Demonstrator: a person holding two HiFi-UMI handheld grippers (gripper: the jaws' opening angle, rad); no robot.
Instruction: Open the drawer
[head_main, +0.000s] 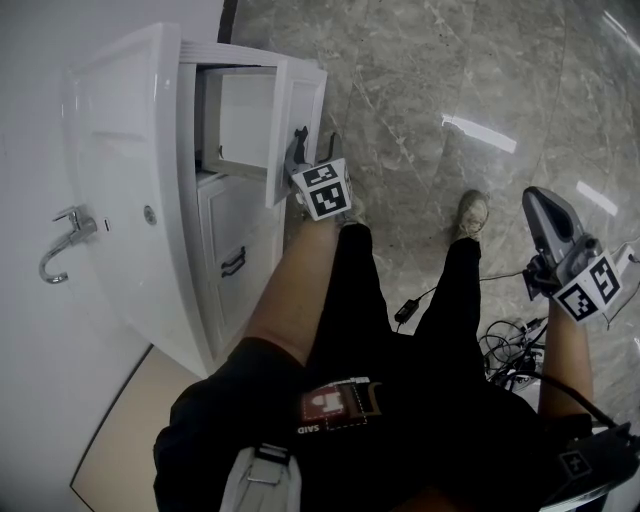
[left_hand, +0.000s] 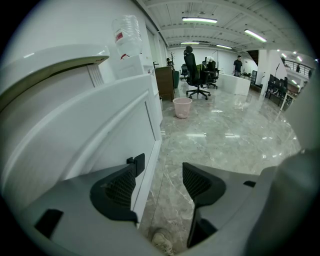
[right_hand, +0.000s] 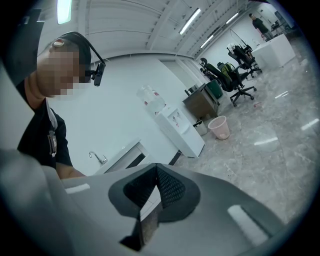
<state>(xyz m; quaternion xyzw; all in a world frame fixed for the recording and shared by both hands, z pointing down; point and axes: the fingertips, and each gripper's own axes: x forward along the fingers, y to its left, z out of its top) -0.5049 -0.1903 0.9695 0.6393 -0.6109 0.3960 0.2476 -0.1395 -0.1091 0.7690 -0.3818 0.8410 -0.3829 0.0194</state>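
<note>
The top drawer of the white vanity cabinet stands pulled out, its white front panel facing the floor side. My left gripper hovers at that front panel, beside its handle. In the left gripper view the jaws are wide apart; the drawer front runs behind the left finger, and its black handle shows just at that finger's tip, with nothing pressed between the pads. My right gripper is held away at the right over the floor, its pads closed together on nothing.
A second drawer with a black handle sits shut below the open one. A chrome tap stands on the basin. Cables lie on the marble floor by the person's shoe. A pink bin and an office chair stand farther off.
</note>
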